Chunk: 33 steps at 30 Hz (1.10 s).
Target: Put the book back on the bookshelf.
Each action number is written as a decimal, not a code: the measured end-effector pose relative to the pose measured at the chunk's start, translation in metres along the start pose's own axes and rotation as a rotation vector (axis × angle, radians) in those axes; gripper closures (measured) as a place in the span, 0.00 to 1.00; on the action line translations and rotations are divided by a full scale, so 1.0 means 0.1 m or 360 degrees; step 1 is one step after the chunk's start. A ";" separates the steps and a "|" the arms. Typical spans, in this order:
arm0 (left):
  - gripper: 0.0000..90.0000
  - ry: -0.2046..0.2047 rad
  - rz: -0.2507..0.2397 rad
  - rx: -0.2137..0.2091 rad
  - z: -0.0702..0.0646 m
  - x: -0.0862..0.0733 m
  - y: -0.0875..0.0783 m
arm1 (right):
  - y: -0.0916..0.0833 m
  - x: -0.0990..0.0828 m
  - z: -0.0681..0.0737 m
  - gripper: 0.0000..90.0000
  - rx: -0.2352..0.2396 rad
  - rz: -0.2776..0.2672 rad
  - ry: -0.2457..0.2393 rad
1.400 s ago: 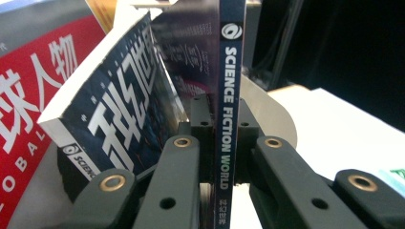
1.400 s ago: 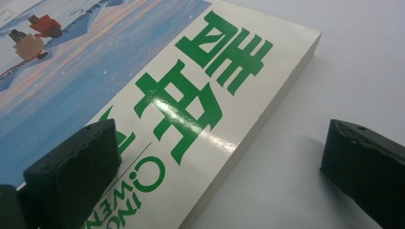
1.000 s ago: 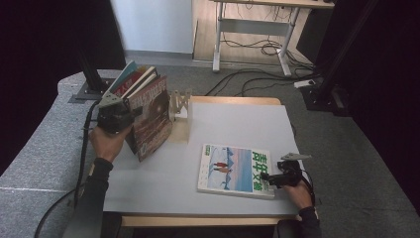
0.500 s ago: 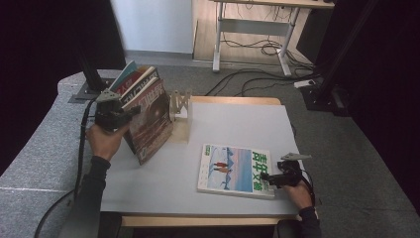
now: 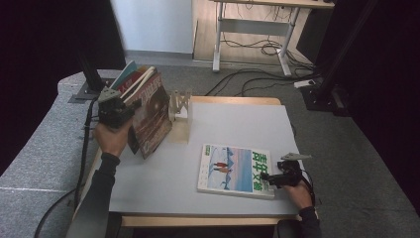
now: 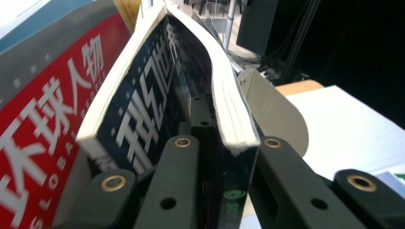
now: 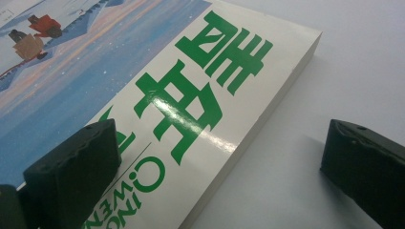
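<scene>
- Step in hand, as judged: shelving magazines into the rack at the upper left of the tabletop. 1 magazine is being seated upright while a 2nd waits flat.
- Left gripper: in the high view it sits at the left of the frame, against a leaning stack of magazines. In the left gripper view its fingers are pinching the lower edge of the dark-covered magazine, with the pages bowing above the grip.
- A red-covered magazine stands just beside the held one, at the left of the left gripper view. A pale curved rack plate shows behind, to the right.
- Right gripper: lower right of the high view, at the right edge of the flat magazine. In the right gripper view its fingers are spread; 1 is over the cover near the green lettering, the other is off the edge over bare tabletop. They straddle the spine edge and are not pressing on it.
- The flat magazine lies face up in the lower centre of the high view, well apart from the rack.
- Next move, as judged: the left gripper must steady the stack upright against the rack before releasing. The right must close on the spine edge squarely, since a glossy cover could slip.
</scene>
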State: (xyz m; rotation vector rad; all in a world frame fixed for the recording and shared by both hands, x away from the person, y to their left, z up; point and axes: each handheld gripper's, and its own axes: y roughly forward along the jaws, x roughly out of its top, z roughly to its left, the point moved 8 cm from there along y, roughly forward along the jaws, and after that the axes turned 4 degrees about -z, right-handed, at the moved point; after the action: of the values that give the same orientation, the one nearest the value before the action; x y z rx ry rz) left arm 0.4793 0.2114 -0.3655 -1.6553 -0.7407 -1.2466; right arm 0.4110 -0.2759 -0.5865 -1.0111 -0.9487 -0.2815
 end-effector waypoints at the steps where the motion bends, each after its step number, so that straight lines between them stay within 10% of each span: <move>1: 0.94 0.0003 -0.0005 0.0001 -0.01 0.01 0.02 | 0.00 0.00 0.00 0.00 0.0000 0.0000 0.0000; 33: 0.92 -0.0021 -0.0133 0.0079 0.08 -0.16 0.35 | 0.00 0.00 0.00 0.00 0.0002 0.0000 0.0000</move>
State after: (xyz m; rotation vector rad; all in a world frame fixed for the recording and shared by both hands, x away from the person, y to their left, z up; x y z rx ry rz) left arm 0.5081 0.2054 -0.3924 -1.6082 -0.8497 -1.2664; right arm 0.4111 -0.2759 -0.5866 -1.0100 -0.9489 -0.2809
